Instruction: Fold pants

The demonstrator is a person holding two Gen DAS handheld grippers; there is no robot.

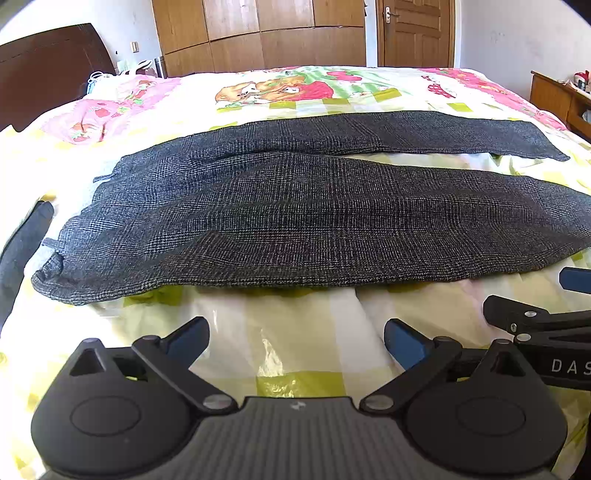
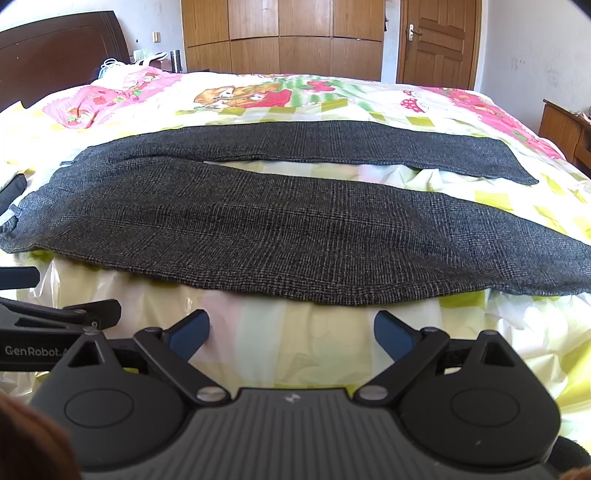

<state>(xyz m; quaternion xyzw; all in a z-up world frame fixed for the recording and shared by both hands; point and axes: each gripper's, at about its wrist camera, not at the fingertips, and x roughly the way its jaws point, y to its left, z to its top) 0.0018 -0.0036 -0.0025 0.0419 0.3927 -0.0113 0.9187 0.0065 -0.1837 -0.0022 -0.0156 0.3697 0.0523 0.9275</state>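
Both claws, left gripper (image 1: pixel 296 341) and right gripper (image 2: pixel 291 334), are hovering apart and empty at the bed's (image 1: pixel 295 354) near edge while the pants (image 1: pixel 314 214) are lying flat across it, legs splayed, so best pinching the near leg's edge evenly.

A home bedroom — a bed (image 1: pixel 303 369) with cartoon-print quilt, dark headboard (image 1: pixel 48 66), wooden wardrobe (image 1: pixel 258 33) and door (image 1: pixel 415 31).

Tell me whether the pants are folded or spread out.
Spread out: the pants lie flat on the bed, both legs apart and no fold made.
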